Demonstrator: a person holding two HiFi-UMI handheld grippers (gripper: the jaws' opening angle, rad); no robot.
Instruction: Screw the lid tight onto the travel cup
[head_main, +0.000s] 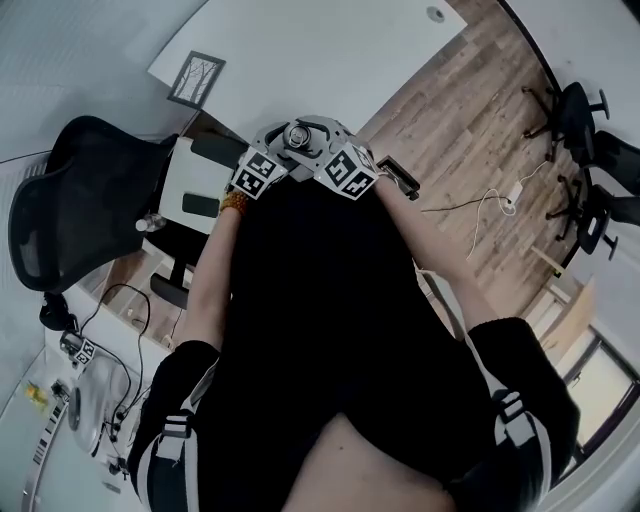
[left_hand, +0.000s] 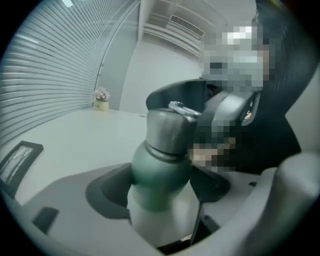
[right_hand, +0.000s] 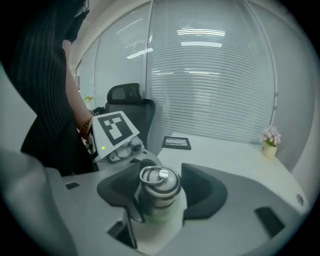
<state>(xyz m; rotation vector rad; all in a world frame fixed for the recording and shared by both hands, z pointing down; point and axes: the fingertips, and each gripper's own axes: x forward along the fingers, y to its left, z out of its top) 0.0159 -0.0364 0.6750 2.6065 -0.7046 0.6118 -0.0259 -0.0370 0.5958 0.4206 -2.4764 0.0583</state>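
The travel cup (left_hand: 159, 172) has a green body and a steel lid (left_hand: 170, 130) with a small ring on top. It stands between the jaws of my left gripper (left_hand: 159, 192), whose dark pads (left_hand: 107, 192) press on its body. In the right gripper view the lid (right_hand: 159, 182) sits between the pads of my right gripper (right_hand: 160, 200), which lie against its sides. The left gripper's marker cube (right_hand: 116, 127) shows just behind. In the head view both grippers (head_main: 300, 165) meet in front of the person's chest, with the lid (head_main: 298, 135) between the cubes.
A white desk (head_main: 300, 50) carries a framed picture (head_main: 197, 78) and a small flower pot (right_hand: 270, 137). A black office chair (head_main: 80, 190) stands at the left. Cables (head_main: 110, 390) lie on a side table at lower left. Wooden floor with chair bases (head_main: 580, 110) lies to the right.
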